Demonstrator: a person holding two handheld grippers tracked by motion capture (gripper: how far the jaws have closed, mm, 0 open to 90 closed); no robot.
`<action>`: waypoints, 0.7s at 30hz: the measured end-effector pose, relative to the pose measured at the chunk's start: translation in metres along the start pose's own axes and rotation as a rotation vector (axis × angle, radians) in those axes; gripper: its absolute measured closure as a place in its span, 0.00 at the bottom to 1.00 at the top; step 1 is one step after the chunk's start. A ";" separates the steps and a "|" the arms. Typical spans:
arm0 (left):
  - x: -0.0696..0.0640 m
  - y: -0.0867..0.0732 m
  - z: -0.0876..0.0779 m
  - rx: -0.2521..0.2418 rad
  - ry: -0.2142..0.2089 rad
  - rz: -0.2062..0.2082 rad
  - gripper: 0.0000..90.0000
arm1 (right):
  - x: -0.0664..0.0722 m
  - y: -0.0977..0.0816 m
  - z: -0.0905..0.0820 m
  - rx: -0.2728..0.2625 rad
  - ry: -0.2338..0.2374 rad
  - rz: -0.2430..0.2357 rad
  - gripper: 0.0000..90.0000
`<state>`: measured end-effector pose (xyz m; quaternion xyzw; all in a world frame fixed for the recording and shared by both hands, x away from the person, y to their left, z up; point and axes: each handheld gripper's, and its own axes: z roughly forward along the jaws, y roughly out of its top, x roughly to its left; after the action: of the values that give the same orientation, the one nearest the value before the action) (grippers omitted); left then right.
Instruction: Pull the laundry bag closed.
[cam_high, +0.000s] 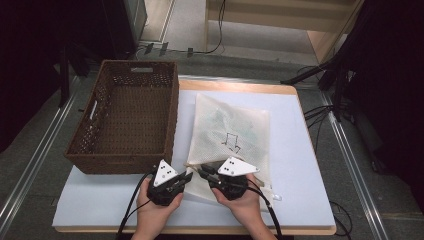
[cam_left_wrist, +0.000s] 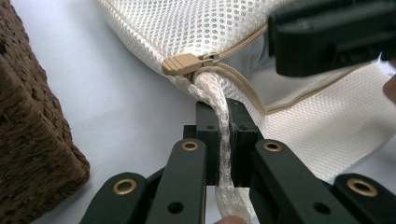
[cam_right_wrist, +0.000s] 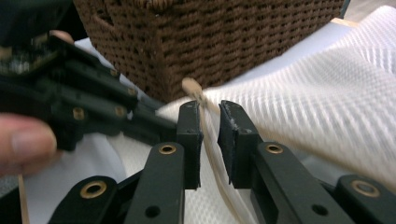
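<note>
A white mesh bag (cam_high: 232, 135) with a tan zipper lies flat on the white mat, its near left corner lifted between both grippers. In the left gripper view my left gripper (cam_left_wrist: 224, 135) is shut on a bunched strip of the bag's mesh (cam_left_wrist: 196, 28) just below the tan zipper pull (cam_left_wrist: 182, 64). My right gripper (cam_right_wrist: 210, 135) faces it from the other side; its jaws stand slightly apart with the tan zipper edge running loose through the gap, near the zipper pull (cam_right_wrist: 190, 86). From above, the left gripper (cam_high: 189, 176) and right gripper (cam_high: 202, 171) nearly meet tip to tip.
A brown wicker basket (cam_high: 172, 115) stands on the left of the mat, right beside the grippers, and nothing lies in it. The white mat (cam_high: 300, 165) covers a wooden table. Cables trail from both grippers toward the front edge.
</note>
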<state>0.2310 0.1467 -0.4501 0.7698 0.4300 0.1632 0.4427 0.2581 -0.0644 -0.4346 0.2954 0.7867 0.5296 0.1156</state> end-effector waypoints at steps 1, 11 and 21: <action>-0.001 0.000 0.000 0.002 0.008 0.008 0.96 | 0.000 0.003 0.002 0.000 0.007 0.011 0.87; -0.005 0.000 0.001 0.018 0.042 0.068 0.96 | 0.008 0.019 0.033 0.040 0.018 0.020 0.77; -0.005 -0.001 0.002 0.022 0.040 0.071 0.96 | 0.006 0.026 0.051 0.088 0.042 0.050 0.93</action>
<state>0.2287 0.1422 -0.4515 0.7860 0.4129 0.1897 0.4193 0.2874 -0.0146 -0.4310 0.3085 0.8040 0.5031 0.0728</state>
